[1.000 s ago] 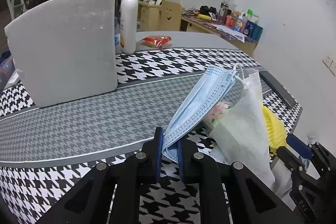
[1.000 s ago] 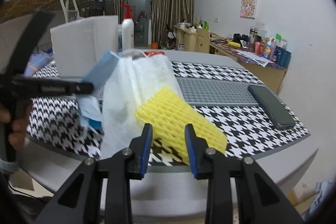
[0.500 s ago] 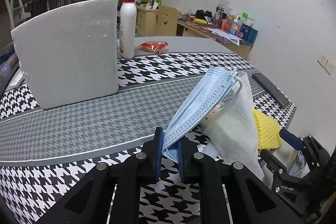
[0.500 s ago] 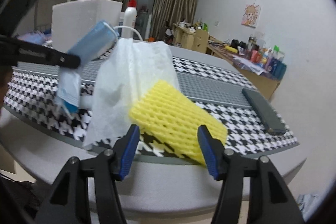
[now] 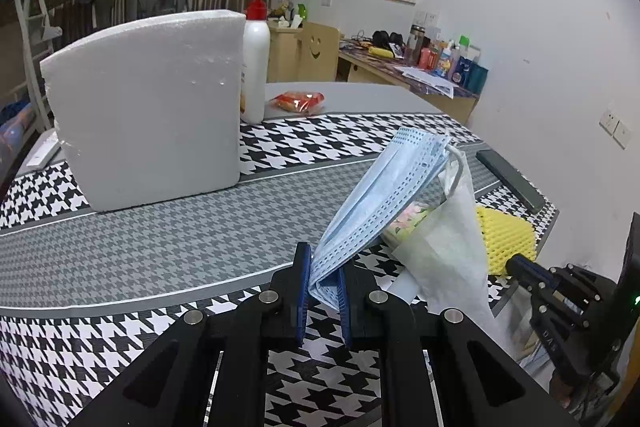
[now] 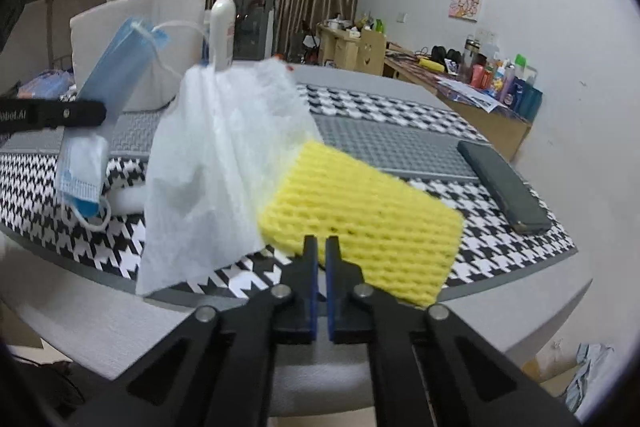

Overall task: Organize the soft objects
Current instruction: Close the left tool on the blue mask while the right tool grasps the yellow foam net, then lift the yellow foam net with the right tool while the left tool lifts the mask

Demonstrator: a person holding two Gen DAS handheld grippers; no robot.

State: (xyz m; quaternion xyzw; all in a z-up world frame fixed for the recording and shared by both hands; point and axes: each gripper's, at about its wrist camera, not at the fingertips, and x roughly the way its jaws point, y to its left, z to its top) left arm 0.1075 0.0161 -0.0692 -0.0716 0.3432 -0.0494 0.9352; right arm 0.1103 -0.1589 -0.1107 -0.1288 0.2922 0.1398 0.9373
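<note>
My left gripper [image 5: 322, 267] is shut on the lower end of a folded stack of blue face masks [image 5: 384, 195], which slants up to the right above the houndstooth table [image 5: 120, 255]. A white tissue sheet [image 5: 444, 251] hangs from the masks' ear loop, draping down beside them. A yellow foam net [image 6: 360, 219] lies tilted at the table's near edge, partly over it. My right gripper [image 6: 322, 247] is shut, its tips pinching the net's near edge. In the right wrist view the masks [image 6: 120, 67] and the tissue [image 6: 208, 167] hang at the left.
A big white foam block [image 5: 148, 107] stands on the table's left, with a pump bottle [image 5: 254, 67] and a red packet [image 5: 298, 101] behind it. A black phone [image 6: 504, 183] lies at the right. A floral tissue pack [image 5: 408, 219] sits under the masks.
The right gripper's jaws spread wider around the yellow net, then closed on its near edge. The left gripper kept its hold on the masks and barely moved.
</note>
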